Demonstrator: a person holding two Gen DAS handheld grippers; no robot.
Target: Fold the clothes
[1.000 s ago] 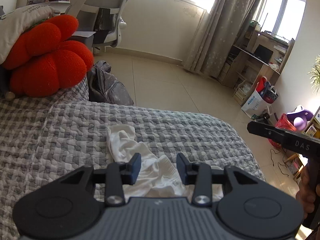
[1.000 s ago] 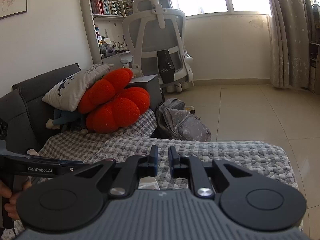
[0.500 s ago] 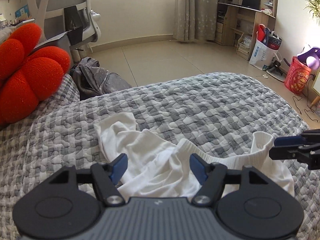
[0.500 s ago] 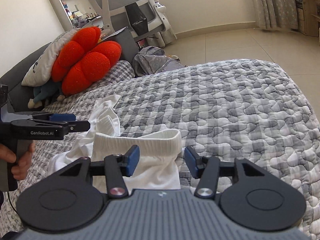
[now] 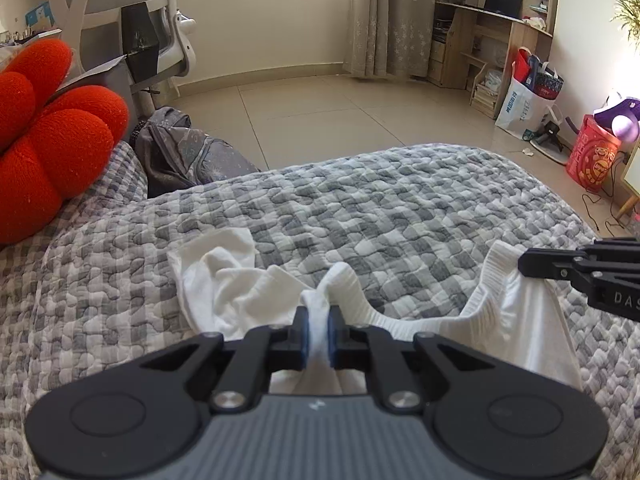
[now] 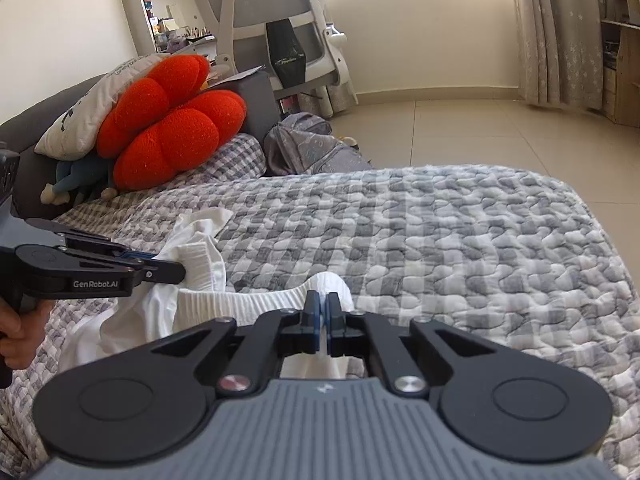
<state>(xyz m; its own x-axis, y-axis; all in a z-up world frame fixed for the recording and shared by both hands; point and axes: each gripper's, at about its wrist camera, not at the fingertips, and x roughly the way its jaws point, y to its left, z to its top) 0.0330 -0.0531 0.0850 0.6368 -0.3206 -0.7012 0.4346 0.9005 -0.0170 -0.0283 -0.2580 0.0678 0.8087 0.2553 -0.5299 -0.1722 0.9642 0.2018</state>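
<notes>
A moment ago: held wide apart, just above the white cloth [image 5: 224,292] on the bed [image 5: 400,208]. Now: dropped down low and squeezed in on it, one grip at each end. Good news for the folding: caught at two spots, so ready to be picked up and pulled flat, most likely the very first step.

With the left gripper [image 5: 318,320]: closing in right now, blue fingers [image 5: 306,332] almost together, with a bunched-up bit of the stretchy band [image 5: 384,320] pinched between them and poking up above.

With the right gripper [image 6: 323,312]: squeezed all the way together on the other end of the same band, with only a thin bit of white in between.

As for the white cloth: lying crumpled near the front of the bed, well apart from the red cushion [image 6: 172,128]. Band hanging loose between the two grips, and a messy heap off to the left side. Not folded at all yet.

Next, probably: lift both ends, shake out, lay flat. Careful with that thin pinch on the right, maybe easy to slip out.
</notes>
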